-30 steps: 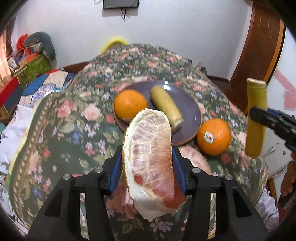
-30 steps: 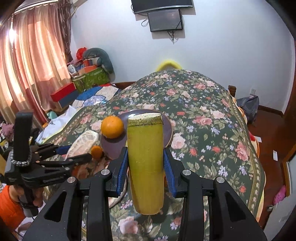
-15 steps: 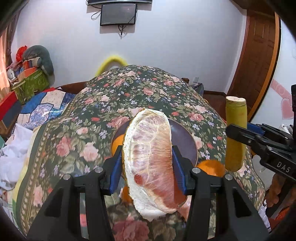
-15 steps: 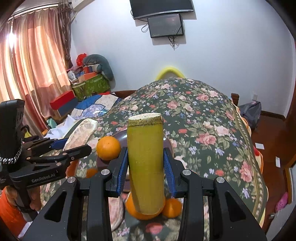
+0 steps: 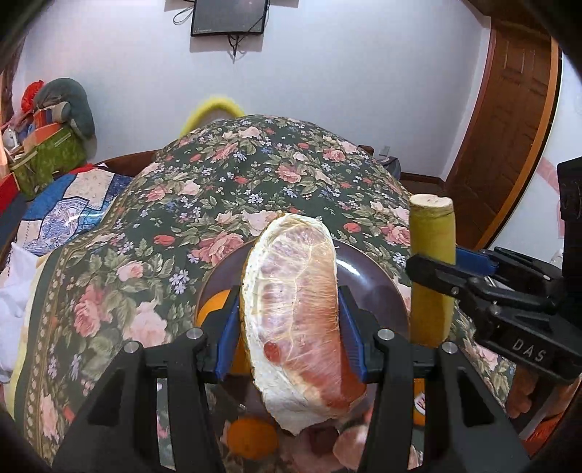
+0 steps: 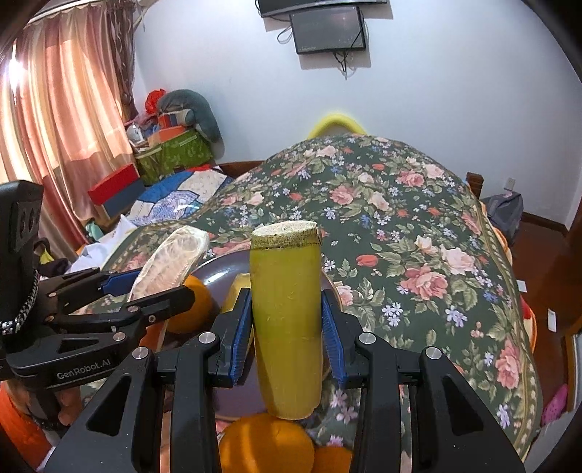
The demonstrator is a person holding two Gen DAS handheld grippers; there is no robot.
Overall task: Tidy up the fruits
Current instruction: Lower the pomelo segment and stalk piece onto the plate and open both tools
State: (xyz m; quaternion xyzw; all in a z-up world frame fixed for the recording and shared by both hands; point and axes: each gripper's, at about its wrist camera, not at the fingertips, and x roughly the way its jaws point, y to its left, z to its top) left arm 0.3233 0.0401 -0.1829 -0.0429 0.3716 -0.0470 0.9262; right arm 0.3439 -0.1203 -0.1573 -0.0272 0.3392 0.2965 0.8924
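Left gripper point(image 5: 291, 327) is clamped on the pomelo wedge point(image 5: 294, 302), right gripper point(image 6: 287, 327) on the cane point(image 6: 285, 313), both over the plate point(image 5: 367, 276), so I'd lower slowly into bare spots before letting go.

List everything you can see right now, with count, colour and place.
pomelo wedge: 1, pink and white, in left gripper, above plate
sugarcane: 2, yellow-green; one in right gripper, one on plate
oranges: at least 3, orange; one on plate, two below right gripper
plate: 1, dark purple, on tablecloth
tablecloth: 1, dark green floral
monitor: 1, black, on wall
curtain: pink, left
door: brown, right
left gripper: black, blue pads, shut
right gripper: black, blue pads, shut
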